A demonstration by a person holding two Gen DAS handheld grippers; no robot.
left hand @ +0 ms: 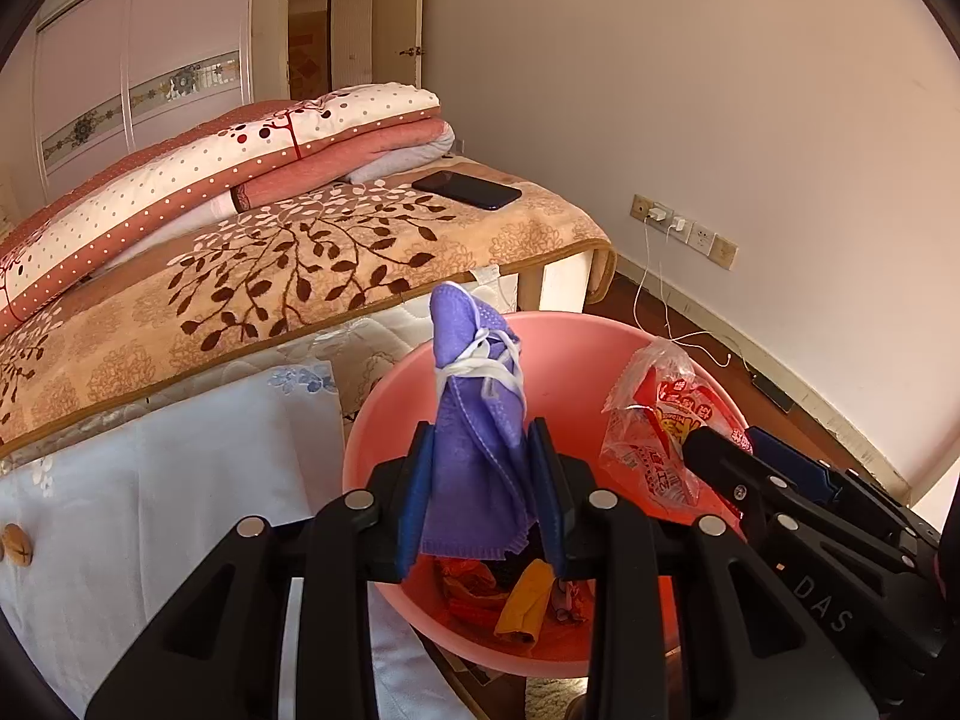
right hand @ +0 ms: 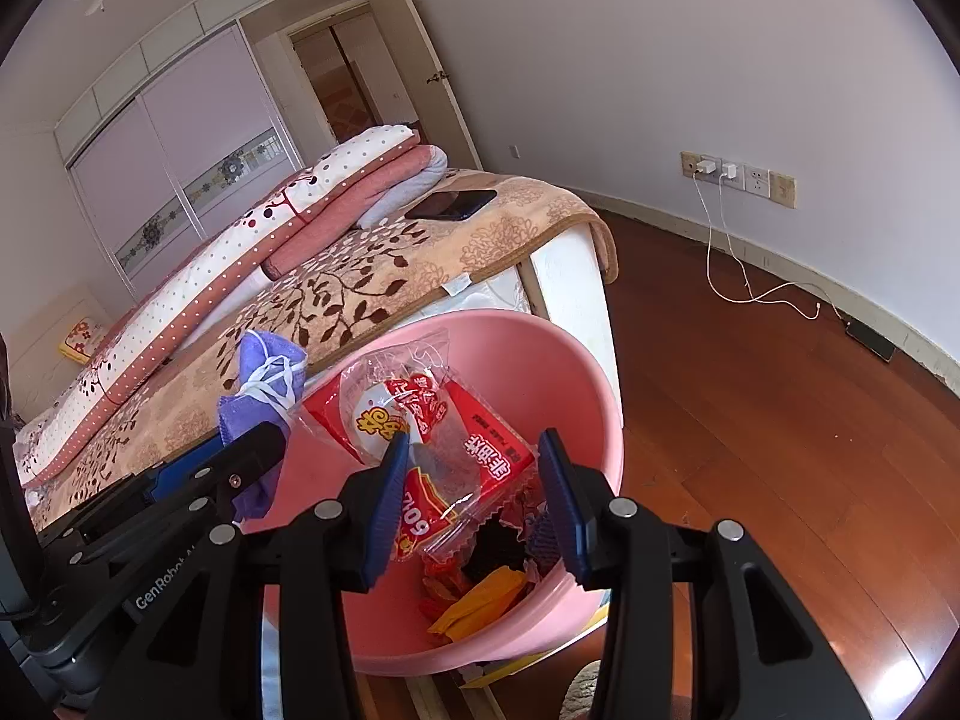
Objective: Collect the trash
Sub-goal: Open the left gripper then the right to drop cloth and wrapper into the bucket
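Holding both hand-held grippers over the round pink plastic bin beside the bed, we observe the left hand-held gripper clenched on a crumpled purple face mask with white straps. We see the right hand-held gripper grasping a clear-and-red plastic snack wrapper. Assorted trash lies inside the bin.

You see a smooth pink plastic bin with a soft sheen. The mask is matt purple cloth with white elastic loops. The wrapper is crinkled, glossy clear and red plastic film. Your hand-held gripper is matt black plastic with blue ribbed pads. The blanket looks plush; the floor is polished wood.
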